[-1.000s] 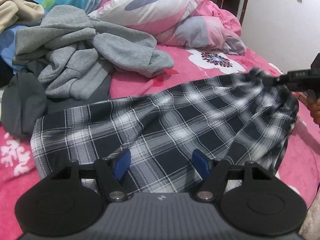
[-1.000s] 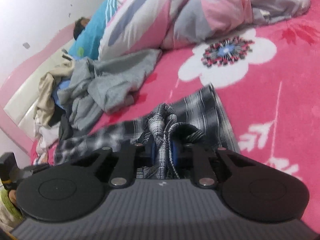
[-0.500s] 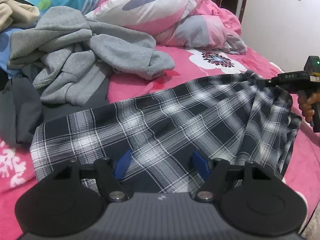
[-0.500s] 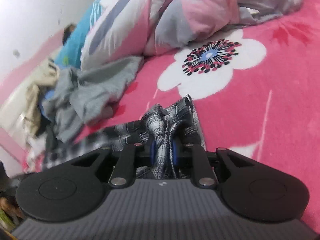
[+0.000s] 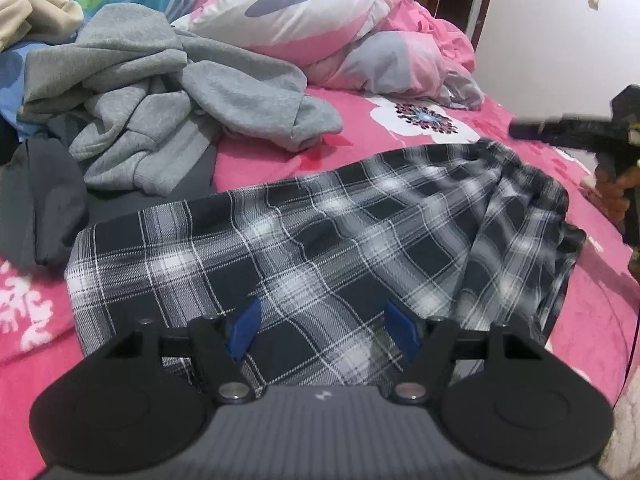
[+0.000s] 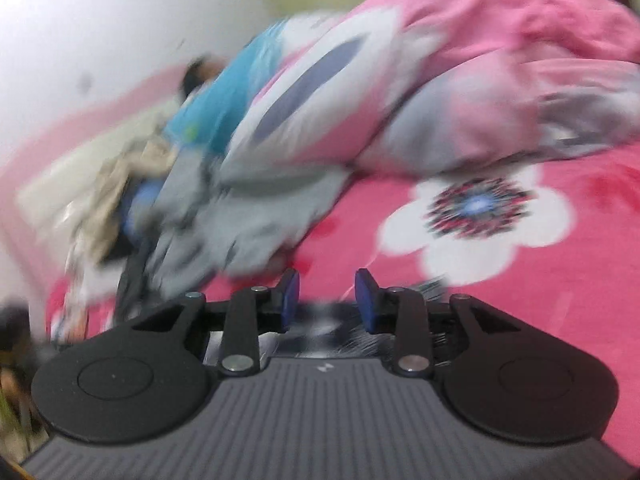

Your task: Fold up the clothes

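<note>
A black-and-white plaid garment lies spread across the pink bed. My left gripper is open just above its near edge, blue pads apart and empty. My right gripper is open and empty; only a blurred strip of the plaid garment shows below and behind its pads. In the left wrist view the right gripper hovers just above and clear of the garment's far right corner.
A pile of grey sweatshirts lies at the back left, with a dark grey garment beside it. A bunched pink quilt fills the back. A white wall and the bed edge are at the right.
My right gripper has opened and let go of the plaid garment's corner, which has dropped onto the bed. The right gripper has lifted away; its view is blurred with motion. The left gripper barely moved.
</note>
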The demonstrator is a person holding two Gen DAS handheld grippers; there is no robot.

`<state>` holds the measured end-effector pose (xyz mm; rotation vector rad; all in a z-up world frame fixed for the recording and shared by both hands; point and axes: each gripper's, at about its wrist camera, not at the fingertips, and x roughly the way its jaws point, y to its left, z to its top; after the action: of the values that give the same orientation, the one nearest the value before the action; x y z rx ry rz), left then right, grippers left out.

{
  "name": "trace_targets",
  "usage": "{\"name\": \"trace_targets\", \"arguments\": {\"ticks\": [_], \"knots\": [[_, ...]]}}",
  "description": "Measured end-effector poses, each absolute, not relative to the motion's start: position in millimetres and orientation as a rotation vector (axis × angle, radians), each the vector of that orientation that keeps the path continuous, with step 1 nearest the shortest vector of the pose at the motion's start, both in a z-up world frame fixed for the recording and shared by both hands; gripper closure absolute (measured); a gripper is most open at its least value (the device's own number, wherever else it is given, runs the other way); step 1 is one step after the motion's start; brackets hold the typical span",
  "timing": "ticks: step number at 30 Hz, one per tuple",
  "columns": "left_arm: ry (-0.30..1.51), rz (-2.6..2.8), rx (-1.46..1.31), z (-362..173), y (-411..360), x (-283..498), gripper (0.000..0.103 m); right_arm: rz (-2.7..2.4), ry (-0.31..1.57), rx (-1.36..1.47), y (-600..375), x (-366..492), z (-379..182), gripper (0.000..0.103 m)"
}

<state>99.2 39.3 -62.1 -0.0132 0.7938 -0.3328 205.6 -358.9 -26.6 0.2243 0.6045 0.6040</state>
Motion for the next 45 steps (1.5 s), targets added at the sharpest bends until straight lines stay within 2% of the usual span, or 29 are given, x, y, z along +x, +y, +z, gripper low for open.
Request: {"name": "trace_targets", "arguments": {"ticks": [1,3,6,13,16,19,23,27,34,40,45], "knots": [[0.791,-0.336,-0.014,-62.4,40.1,98.4,0.033,0.585,0.655,0.190,-354.4,208.1,-36.8,0.075],[0.788,-0.346,-0.024,-64.4,42.6,97.7,0.033,0.497,0.732,0.121,-354.6,205.9,-61.2,0.088],[0.792,-0.355,-0.030,-68.7,45.1,99.2,0.033,0.496,0.689,0.199,-369.9,191.4,-75.0,0.089],[0.786,-0.350,-0.036,-70.0,44.8,97.9,0.033,0.508,0.588,0.085,-341.5,189.8,-37.8,0.086],[0.779,-0.355,-0.041,-70.2,43.9,97.3,0.032,0.407,0.659,0.035,-342.6,211.5,-62.5,0.090],[0.785,-0.350,-0.077,-68.1,48.3,100.6,0.033,0.365,0.651,0.173,-356.3,212.4,-69.5,0.091],[0.733,-0.321,-0.156,-49.3,63.3,89.8,0.033,0.276,0.539,0.113,-350.1,171.8,-32.4,0.088],[0.661,-0.313,-0.212,-31.3,82.7,61.2,0.032,0.303,0.495,0.216,-352.4,112.8,-10.8,0.087],[0.666,-0.278,-0.275,-36.9,108.1,13.5,0.032,0.389,0.563,0.309,-309.3,51.7,-35.8,0.086],[0.703,-0.216,-0.335,-49.2,127.5,3.8,0.033,0.514,0.541,0.188,-247.6,47.6,-53.3,0.086],[0.746,-0.176,-0.308,-67.9,133.9,-0.7,0.033,0.300,0.652,0.058,-261.6,55.9,-89.2,0.089]]}}
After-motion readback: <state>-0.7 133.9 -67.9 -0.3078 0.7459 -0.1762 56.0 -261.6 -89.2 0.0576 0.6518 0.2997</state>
